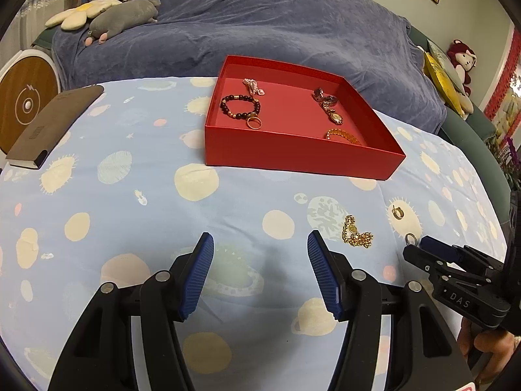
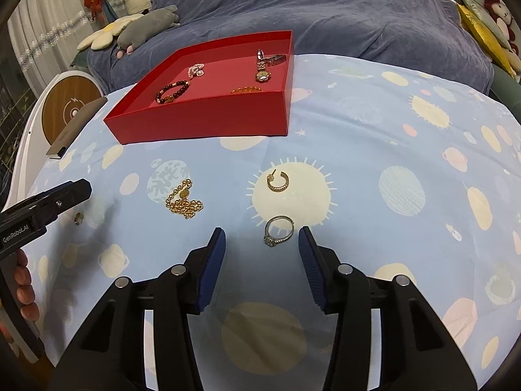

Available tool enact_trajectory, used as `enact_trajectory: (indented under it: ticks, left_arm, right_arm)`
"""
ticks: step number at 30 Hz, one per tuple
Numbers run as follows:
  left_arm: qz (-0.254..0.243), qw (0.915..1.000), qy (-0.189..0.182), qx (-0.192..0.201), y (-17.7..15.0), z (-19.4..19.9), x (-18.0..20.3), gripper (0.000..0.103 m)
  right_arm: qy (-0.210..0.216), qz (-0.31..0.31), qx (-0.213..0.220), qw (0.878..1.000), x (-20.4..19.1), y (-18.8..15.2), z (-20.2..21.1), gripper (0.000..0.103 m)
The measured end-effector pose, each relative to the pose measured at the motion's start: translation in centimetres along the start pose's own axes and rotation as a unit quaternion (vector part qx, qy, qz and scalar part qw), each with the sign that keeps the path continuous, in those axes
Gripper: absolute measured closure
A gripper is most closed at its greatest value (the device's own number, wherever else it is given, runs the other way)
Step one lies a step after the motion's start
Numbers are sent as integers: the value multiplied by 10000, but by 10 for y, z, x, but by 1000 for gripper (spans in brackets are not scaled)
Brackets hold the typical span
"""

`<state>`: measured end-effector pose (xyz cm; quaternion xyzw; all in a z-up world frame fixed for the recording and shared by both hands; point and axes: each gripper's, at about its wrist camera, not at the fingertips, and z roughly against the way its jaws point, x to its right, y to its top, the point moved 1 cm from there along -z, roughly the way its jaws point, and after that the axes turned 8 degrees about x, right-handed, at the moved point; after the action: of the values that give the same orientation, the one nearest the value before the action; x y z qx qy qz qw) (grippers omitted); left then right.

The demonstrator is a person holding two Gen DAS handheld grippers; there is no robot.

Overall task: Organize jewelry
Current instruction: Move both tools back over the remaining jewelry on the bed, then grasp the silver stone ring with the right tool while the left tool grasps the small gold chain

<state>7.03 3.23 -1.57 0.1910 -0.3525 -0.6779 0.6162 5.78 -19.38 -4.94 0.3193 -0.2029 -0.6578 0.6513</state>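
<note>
With five pieces already in the red box [image 2: 208, 114], I hold my right gripper [image 2: 262, 236] wide around the silver ring [image 2: 279, 230] on the bedsheet [image 2: 374, 150], ready to pinch; my left gripper [image 1: 260, 241], marked "GenRobot.AI", hangs wide and empty near the gold chain [image 1: 355, 232].

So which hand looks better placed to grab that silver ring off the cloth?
Probably the right gripper: it is open, with the ring lying just ahead between its fingers. The left gripper is open over bare cloth.
</note>
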Motion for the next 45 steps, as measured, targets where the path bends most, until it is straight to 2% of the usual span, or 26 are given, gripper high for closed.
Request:
enact_trajectory:
  ticks: [5, 8, 20, 24, 30, 33, 37, 40, 43, 45]
  left_arm:
    - [30, 10000, 0, 20, 0, 1, -4, 45]
    - [60, 10000, 37, -13, -2, 1, -10, 45]
    - [21, 9999, -28, -121, -17, 7, -22, 45]
    - [12, 9997, -173, -187, -15, -2, -5, 45]
    - [-130, 9974, -564, -440, -15, -30, 39, 45]
    - [-299, 9970, -576, -419, -16, -42, 62, 45]
    - [-619, 9972, -309, -273, -14, -56, 84, 45]
    - [-825, 9964, -138, -159, -14, -62, 93, 57]
    - [-1004, 9949, -95, -49, -18, -60, 98, 76]
    - [-1008, 9947, -165, -74, -18, -59, 98, 95]
  right_arm:
    - [-166, 57, 33, 9998, 0, 2, -8, 71]
    - [-240, 16, 67, 9997, 3, 2, -8, 83]
    - [2, -183, 53, 9998, 2, 0, 5, 84]
    - [102, -137, 58, 9998, -4, -2, 13, 84]
    - [122, -16, 45, 9999, -8, -6, 23, 84]
    - [128, -45, 34, 9999, -3, -8, 27, 84]
    - [144, -180, 1, 9997, 6, -10, 29, 84]
    - [149, -187, 4, 9997, 9, -11, 31, 84]
    - [142, -240, -10, 9996, 14, -12, 32, 84]
    - [132, -276, -16, 9995, 16, -12, 32, 84]
